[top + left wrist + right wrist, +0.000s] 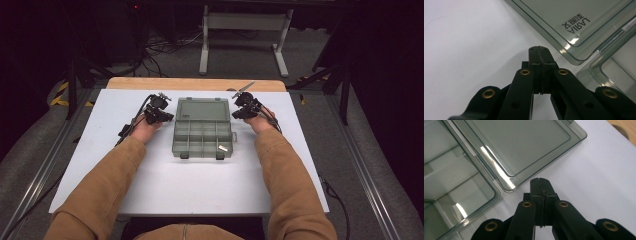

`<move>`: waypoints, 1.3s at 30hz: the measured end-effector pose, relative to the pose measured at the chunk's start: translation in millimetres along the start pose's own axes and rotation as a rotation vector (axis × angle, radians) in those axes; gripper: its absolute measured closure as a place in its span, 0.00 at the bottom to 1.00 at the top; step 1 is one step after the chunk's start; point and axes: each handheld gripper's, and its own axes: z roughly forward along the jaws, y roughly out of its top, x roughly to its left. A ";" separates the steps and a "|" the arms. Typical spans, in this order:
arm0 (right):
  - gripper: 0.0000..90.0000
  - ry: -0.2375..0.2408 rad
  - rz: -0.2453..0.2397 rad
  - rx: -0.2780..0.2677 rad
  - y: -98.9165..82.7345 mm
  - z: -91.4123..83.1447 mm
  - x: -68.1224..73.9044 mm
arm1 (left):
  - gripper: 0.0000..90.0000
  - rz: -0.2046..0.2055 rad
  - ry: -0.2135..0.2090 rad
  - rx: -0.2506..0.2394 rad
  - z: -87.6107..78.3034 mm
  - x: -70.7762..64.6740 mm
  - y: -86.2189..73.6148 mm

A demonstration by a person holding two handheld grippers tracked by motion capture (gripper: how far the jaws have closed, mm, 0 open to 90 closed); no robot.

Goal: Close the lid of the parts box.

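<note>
Both tongs, left gripper (pixel 167 118) and right gripper (pixel 234 114), sit pressed together and empty flanking the open organizer box (pixel 202 127) at frame centre; slide each tip under the lid (pixel 564 20) corners evenly.

High view: fixed above the near edge of the desk (pixel 150 190), looking forward and down, far enough to take in the whole white top and the floor beyond. Left gripper view: mounted on the left gripper (pixel 539 50), looking along its black fingers (pixel 534 53) from very close, facing the left corner of the clear organizer box (pixel 574 30) where lid meets tray. Right gripper view: same arrangement on the right gripper (pixel 540 182), close on the opposite corner. Shared by all three: the box (seen whole from above).
</note>
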 end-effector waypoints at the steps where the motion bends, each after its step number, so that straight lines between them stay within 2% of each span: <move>1: 1.00 -0.001 0.000 0.003 -0.5 1.6 0.1 | 1.00 -0.004 -0.004 0.003 0.8 0.1 -0.3; 7: 1.00 0.006 0.008 0.013 -2.7 9.4 0.9 | 1.00 -0.018 -0.013 -0.012 2.6 -0.1 -1.1; 16: 1.00 0.007 0.010 0.024 -3.7 16.5 2.0 | 1.00 -0.010 -0.023 -0.019 4.2 -2.7 -0.3; 39: 1.00 -0.012 0.001 0.030 -2.8 21.9 3.2 | 1.00 -0.012 -0.005 -0.021 5.1 -4.3 1.0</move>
